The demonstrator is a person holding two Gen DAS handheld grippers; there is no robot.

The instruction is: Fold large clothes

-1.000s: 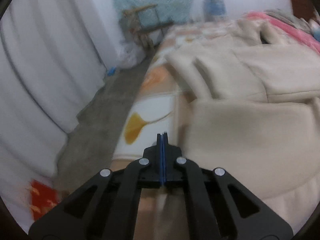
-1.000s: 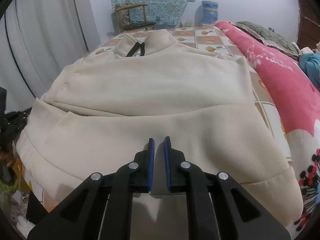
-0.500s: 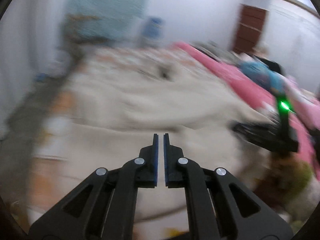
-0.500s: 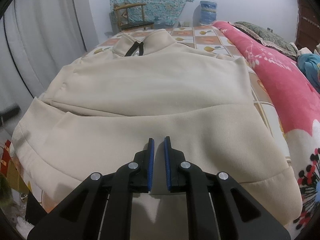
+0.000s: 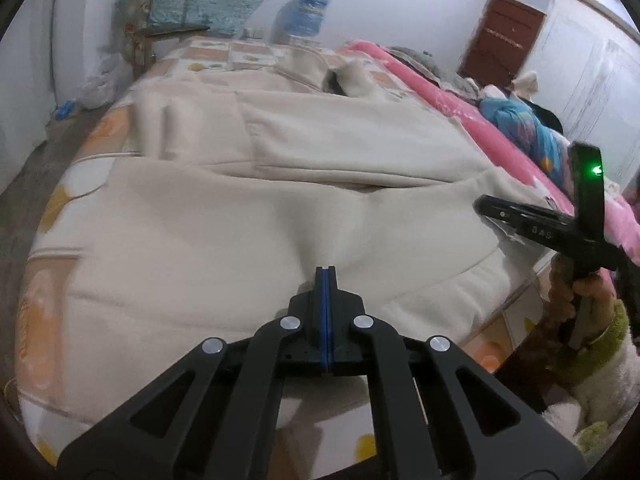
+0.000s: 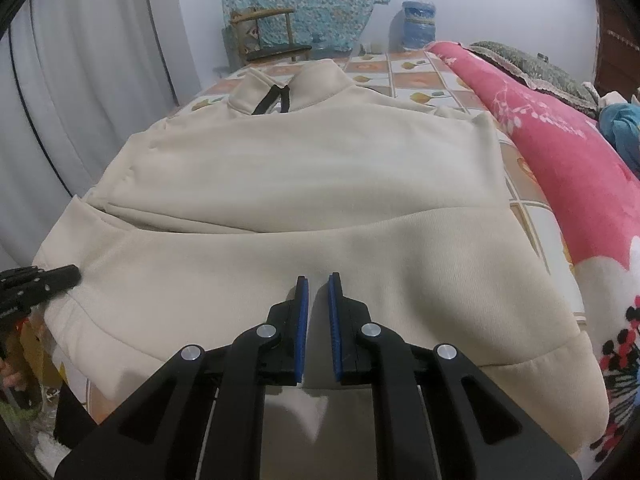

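Cream sweatshirt (image 6: pixel 320 184) lies flat on the bed (image 6: pixel 424 76), collar at far end, hem edge nearest the cameras. Left tongs (image 5: pixel 325 270) clenched tight, pads together, tips at a pinched wrinkle near the hem; fabric caught or not – can't tell. Right tongs (image 6: pixel 318 280) nearly closed w/ a narrow gap, hovering over the hem, nothing visibly held. Pink blanket (image 6: pixel 560 152) beside the sweatshirt.
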